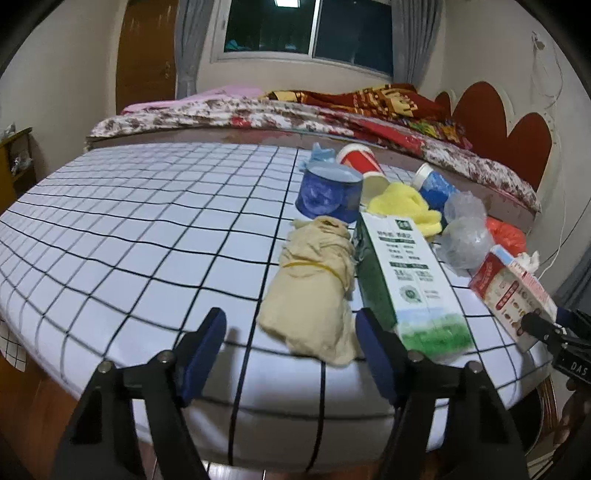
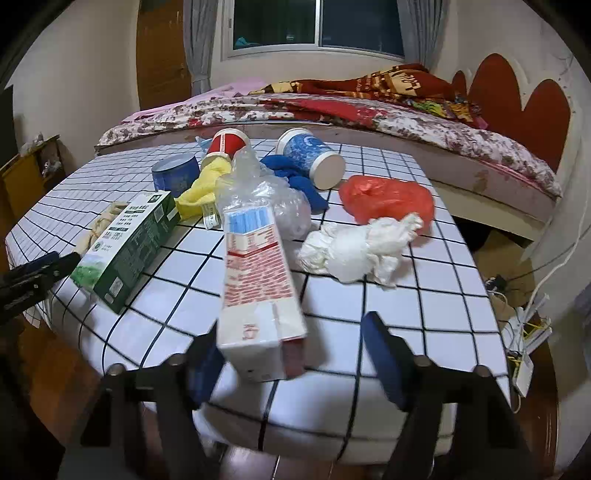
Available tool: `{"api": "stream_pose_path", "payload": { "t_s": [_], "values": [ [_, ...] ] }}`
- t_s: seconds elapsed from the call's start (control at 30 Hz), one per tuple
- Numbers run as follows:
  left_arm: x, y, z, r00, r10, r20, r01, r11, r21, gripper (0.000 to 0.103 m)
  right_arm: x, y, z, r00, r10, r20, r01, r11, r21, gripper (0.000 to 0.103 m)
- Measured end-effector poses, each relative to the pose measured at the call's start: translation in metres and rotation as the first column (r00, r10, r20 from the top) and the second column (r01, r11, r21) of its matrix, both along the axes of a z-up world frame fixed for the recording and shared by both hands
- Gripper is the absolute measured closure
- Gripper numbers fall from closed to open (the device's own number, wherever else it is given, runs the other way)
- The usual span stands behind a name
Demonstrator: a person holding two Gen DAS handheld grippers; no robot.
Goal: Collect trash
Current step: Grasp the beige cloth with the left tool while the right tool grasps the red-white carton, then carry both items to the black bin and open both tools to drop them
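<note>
Lining both grippers up on the trash at the near table edge.

My left gripper [image 1: 291, 354] stands open, the beige cloth bundle [image 1: 314, 288] just ahead of its pads; my right gripper [image 2: 291, 354] is open around the red-and-white carton [image 2: 258, 295], not yet pressing. I should centre each item between the pads before I squeeze.

Black fingers [image 1: 122, 384], blue pads [image 1: 201, 356]

Bed [image 1: 332, 122] under a dark window [image 1: 310, 29] — grey curtains, wooden door [image 1: 146, 55].
</note>
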State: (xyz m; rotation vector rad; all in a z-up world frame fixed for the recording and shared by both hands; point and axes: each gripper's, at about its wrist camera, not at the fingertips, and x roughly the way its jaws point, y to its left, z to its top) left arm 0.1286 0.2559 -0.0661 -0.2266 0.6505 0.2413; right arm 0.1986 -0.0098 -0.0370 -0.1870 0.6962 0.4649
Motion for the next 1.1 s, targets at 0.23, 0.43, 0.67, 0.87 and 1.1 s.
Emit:
{"api": "stream_pose_path", "payload": {
  "t_s": [0.23, 0.43, 0.67, 0.87, 1.1],
  "values": [
    [0.01, 0.007, -0.007, 1.0, -0.025, -0.001, 0.025, 0.999, -0.043, 0.076, 0.005, 0.004, -0.01, 0.999, 0.039, -0.024, -0.039, 0.999, 0.019, 0.061],
    [0.0, 0.004, 0.005, 0.998, -0.037, 0.042, 0.038, 0.999, -0.019, 0.086, -0.005, 0.001, -0.002, 0.998, 0.064, 0.004, -0.065, 0.997, 0.048, 0.064],
    [-0.026, -0.002, 0.039, 0.992, -0.022, 0.124, 0.02, 1.0, 0.025, 0.087, -0.024, -0.011, 0.019, 0.995, 0.057, 0.077, -0.063, 0.995, 0.076, 0.065],
    [-0.042, -0.026, 0.059, 0.985, -0.065, 0.162, 0.059, 0.998, 0.037, 0.087, -0.043, -0.039, 0.034, 0.992, 0.007, 0.123, -0.018, 0.995, 0.094, 0.064],
    [-0.052, -0.086, 0.068, 0.964, -0.187, 0.189, 0.186, 0.982, 0.025, 0.087, -0.063, -0.098, 0.047, 0.986, -0.091, 0.14, 0.077, 0.991, 0.106, 0.064]
  ]
}}
